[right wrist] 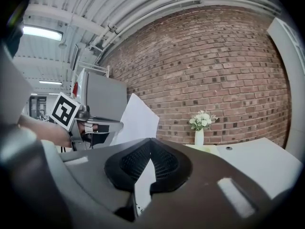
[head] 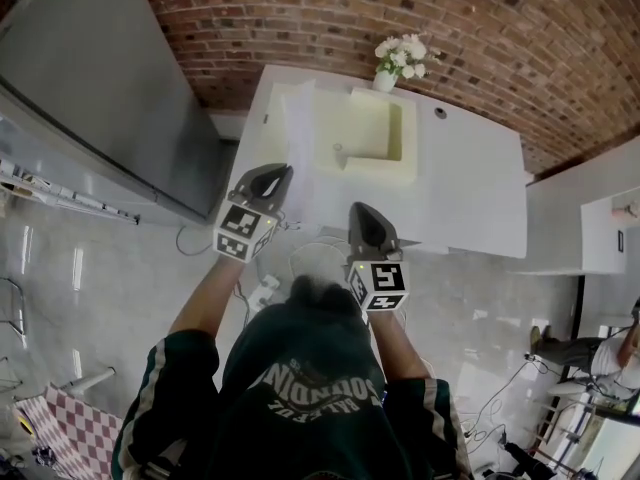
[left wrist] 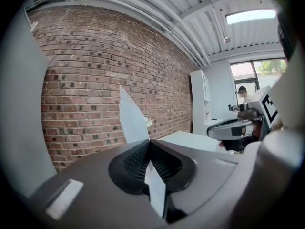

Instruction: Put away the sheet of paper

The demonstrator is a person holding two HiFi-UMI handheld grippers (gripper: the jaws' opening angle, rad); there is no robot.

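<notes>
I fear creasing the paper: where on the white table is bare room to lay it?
Bare: the table right of the cream box, up to its right edge. Crowded: the far edge by the flower vase; the sheet of paper hangs over the left strip.

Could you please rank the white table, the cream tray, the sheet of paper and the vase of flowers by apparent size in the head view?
1. white table
2. cream tray
3. sheet of paper, though this is unsure: it is tilted and held nearer the camera
4. vase of flowers
</notes>
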